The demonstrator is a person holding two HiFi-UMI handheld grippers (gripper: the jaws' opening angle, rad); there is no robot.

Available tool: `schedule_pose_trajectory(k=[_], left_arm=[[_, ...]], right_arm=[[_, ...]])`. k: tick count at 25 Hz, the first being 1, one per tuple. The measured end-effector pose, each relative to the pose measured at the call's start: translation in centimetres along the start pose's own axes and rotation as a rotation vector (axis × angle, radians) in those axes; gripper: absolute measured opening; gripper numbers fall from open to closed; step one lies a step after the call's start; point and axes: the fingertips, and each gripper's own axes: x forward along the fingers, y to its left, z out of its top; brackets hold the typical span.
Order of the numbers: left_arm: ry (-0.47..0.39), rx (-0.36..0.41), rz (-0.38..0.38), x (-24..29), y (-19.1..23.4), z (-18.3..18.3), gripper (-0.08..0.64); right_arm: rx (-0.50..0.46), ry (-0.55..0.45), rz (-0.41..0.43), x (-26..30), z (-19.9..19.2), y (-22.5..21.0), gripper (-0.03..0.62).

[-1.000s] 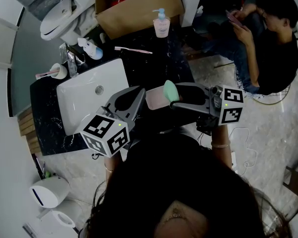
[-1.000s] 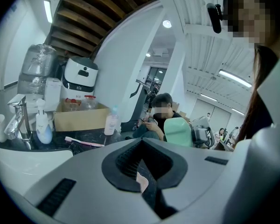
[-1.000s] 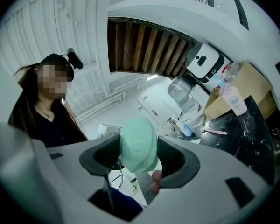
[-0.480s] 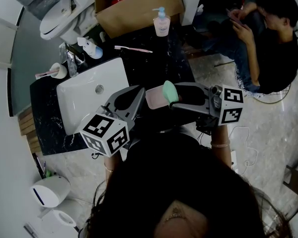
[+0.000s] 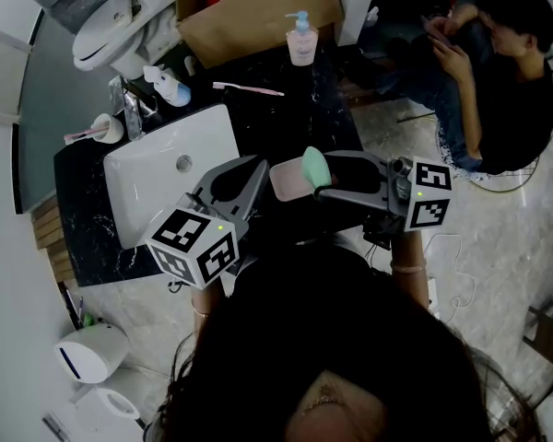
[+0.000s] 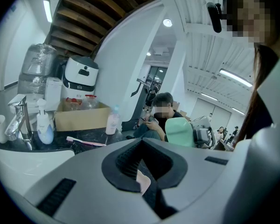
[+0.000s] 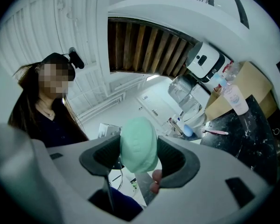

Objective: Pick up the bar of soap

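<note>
Bar of soap (image 5: 313,167): hanging lifted, just over the pink soap dish (image 5: 286,182).
Right gripper (image 7: 139,155): jaws pinching it against slipping.
Left gripper (image 6: 142,167): jaws are sitting closed, empty.

The right gripper (image 5: 319,177) is clamping the green bar of soap (image 5: 312,164) near centre, just beside a pink dish (image 5: 284,182). At its nine o'clock, the left gripper (image 5: 251,178) is hovering by the white sink (image 5: 147,187). A pump bottle (image 5: 300,44) is standing at twelve o'clock, and a person (image 5: 498,81) is sitting at two o'clock.
</note>
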Motion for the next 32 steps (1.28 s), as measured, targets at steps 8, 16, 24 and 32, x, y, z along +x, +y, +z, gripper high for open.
schedule_pose_trajectory(k=[8, 16, 24, 32], left_arm=[[0.005, -0.001, -0.003, 0.01, -0.02, 0.01, -0.003], [0.008, -0.005, -0.003, 0.15, 0.33, -0.06, -0.003], [0.009, -0.006, -0.008, 0.19, 0.49, 0.08, -0.003], [0.011, -0.002, -0.011, 0.38, 0.42, 0.15, -0.003]], right_arm=[[0.016, -0.002, -0.021, 0.02, 0.01, -0.43, 0.247], [0.017, -0.008, -0.027, 0.15, 0.13, -0.76, 0.247], [0.012, -0.013, -0.034, 0.09, 0.25, -0.76, 0.247], [0.007, -0.019, -0.032, 0.03, 0.38, -0.79, 0.247]])
